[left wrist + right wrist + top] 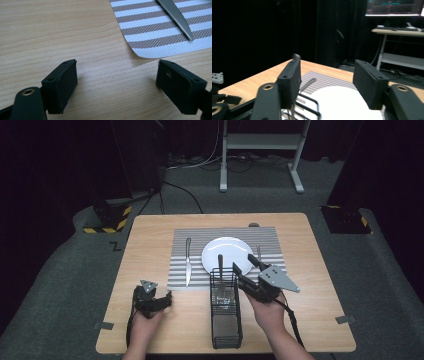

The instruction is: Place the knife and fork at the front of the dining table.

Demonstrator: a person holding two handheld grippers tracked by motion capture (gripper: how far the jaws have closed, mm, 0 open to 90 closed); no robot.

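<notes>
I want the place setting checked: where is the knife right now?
In the high view the knife lies lengthwise on the left part of the striped placemat, just left of the white plate, beyond the left gripper.

My left gripper (pixel 161 301) is black and small, with a little grey three-cornered plate on top. Its two pads (pixel 61 86) are thick black blocks with tiny holes at the corners, and a round brass ring sits in the arm behind one. My right gripper (pixel 244 268) is black too, with a bigger grey three-cornered plate that has dark dots on it. A black cable (pixel 295 325) trails back from it. My arms are bare, with no sleeves.
</notes>
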